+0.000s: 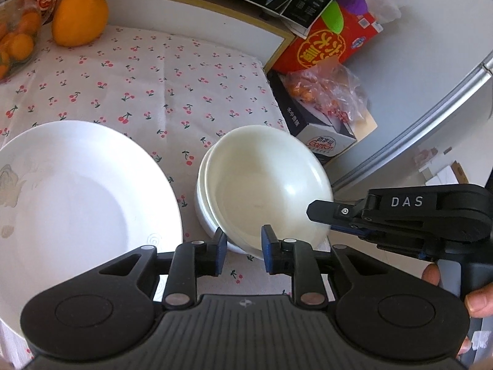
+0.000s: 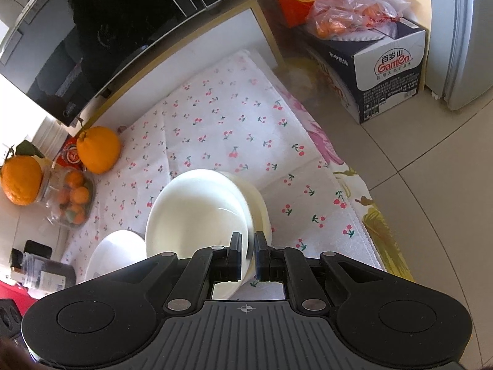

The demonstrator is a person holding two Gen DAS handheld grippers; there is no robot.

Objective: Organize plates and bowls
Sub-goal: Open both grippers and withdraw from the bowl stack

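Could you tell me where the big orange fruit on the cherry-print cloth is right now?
In the left wrist view the orange fruit sits at the far left of the cloth, beside a clear jar of small oranges, well behind the large plate.

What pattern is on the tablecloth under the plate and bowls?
The tablecloth is white with small red cherries on green stems, clearest in the left wrist view.

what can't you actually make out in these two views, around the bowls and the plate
- Stacked bowls: the count; only nested rims show in both views.
- Plate: its near and left rim is cut off by the left wrist view's edge and hidden by the left gripper.
- Bowl rim at the right gripper: blurred in the right wrist view, so pad contact is unclear.
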